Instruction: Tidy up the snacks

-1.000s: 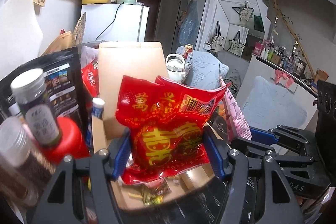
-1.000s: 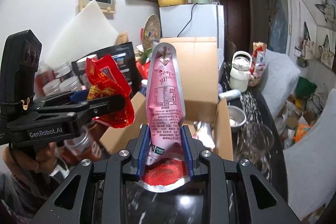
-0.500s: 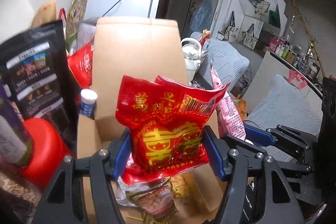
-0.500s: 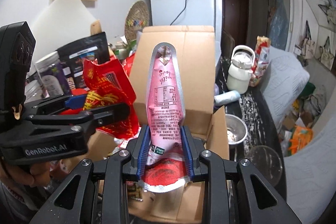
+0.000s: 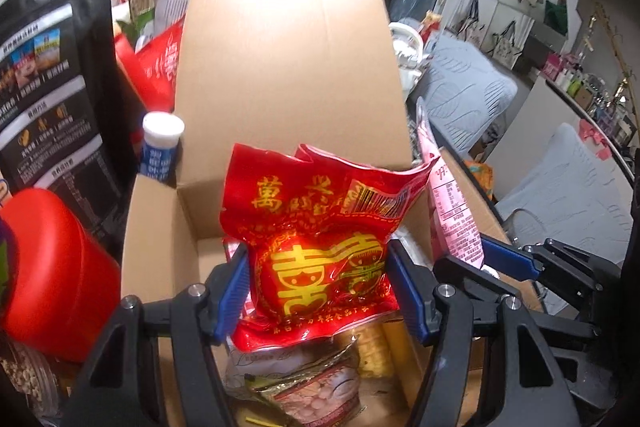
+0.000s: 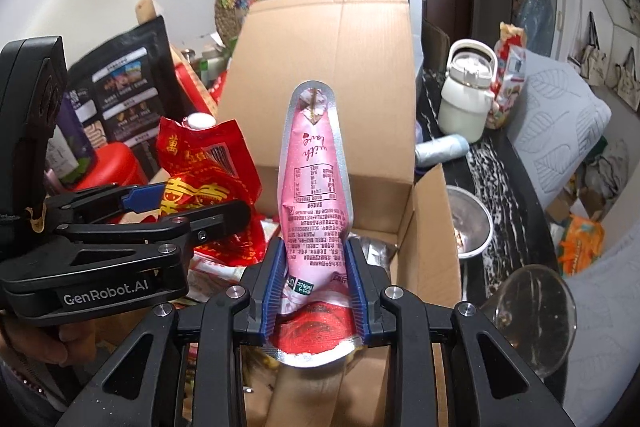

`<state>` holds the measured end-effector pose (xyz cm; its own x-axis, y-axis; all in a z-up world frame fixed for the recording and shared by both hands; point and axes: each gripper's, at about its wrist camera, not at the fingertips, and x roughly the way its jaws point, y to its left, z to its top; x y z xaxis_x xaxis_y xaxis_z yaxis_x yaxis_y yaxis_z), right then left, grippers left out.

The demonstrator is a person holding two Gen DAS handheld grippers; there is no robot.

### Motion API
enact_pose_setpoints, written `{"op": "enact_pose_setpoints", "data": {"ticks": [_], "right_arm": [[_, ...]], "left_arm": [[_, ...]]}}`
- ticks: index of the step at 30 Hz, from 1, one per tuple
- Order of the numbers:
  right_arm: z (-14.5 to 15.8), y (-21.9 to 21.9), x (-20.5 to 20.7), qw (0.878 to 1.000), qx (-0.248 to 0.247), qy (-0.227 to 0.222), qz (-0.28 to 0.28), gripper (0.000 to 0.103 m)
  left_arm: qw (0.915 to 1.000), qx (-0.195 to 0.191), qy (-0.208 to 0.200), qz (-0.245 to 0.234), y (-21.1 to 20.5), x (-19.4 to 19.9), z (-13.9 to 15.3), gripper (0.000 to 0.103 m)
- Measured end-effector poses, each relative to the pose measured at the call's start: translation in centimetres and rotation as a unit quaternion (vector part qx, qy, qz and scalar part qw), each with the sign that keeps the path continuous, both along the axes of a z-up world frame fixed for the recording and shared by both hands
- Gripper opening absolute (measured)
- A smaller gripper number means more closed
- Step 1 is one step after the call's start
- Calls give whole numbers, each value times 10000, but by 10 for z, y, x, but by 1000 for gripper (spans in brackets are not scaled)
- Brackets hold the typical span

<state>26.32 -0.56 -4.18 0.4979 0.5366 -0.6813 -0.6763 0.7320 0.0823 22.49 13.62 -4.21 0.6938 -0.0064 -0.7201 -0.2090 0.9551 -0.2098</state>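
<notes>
My left gripper [image 5: 318, 283] is shut on a red snack bag with gold characters [image 5: 320, 227] and holds it over the open cardboard box [image 5: 156, 223]. My right gripper [image 6: 316, 279] is shut on a tall pink snack pouch [image 6: 314, 187], upright over the same box [image 6: 434, 227]. In the right wrist view the left gripper [image 6: 192, 211] and its red bag [image 6: 200, 167] are at the left, close beside the pink pouch. In the left wrist view the pink pouch [image 5: 452, 211] and right gripper [image 5: 512, 259] are at the right. Several snack packets [image 5: 316, 387] lie in the box.
A black bag [image 5: 44, 75], a red container [image 5: 48, 267] and a small blue-and-white bottle [image 5: 160, 147] crowd the box's left side. The box's raised flap [image 6: 332, 83] stands behind. A white kettle [image 6: 466, 95], steel bowl [image 6: 468, 223] and glass [image 6: 532, 311] stand at the right.
Both grippers have moved forward and down over the box, still holding their packets. The box flap and the packets inside now fill more of both views.
</notes>
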Motion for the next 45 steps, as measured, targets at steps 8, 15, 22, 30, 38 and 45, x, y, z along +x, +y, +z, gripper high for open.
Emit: {"op": "enact_pose_setpoints", "data": {"ticks": [8,15,22,30,38,45], "right_arm": [[-21,11,9,9992,-317,232,-11,31],[-35,18,11,9978,-543,373,5,37],[-38,14,13,9968,-615,496,-77,37],[-30,3,9,9963,-661,496,-244,46],[2,-6,-5,9972,-602,171,-413,53],[38,-17,-24,9977,-416,-184,-505,56]], "left_arm": [[9979,-5,642,127,5,16,-25,64],[9963,320,777,175,2,21,-27,64],[9937,492,992,164,-4,28,-33,64],[9923,767,934,275,-13,26,-16,64],[9924,1021,552,421,-16,-1,21,64],[9916,1208,39,460,-23,-31,67,64]]}}
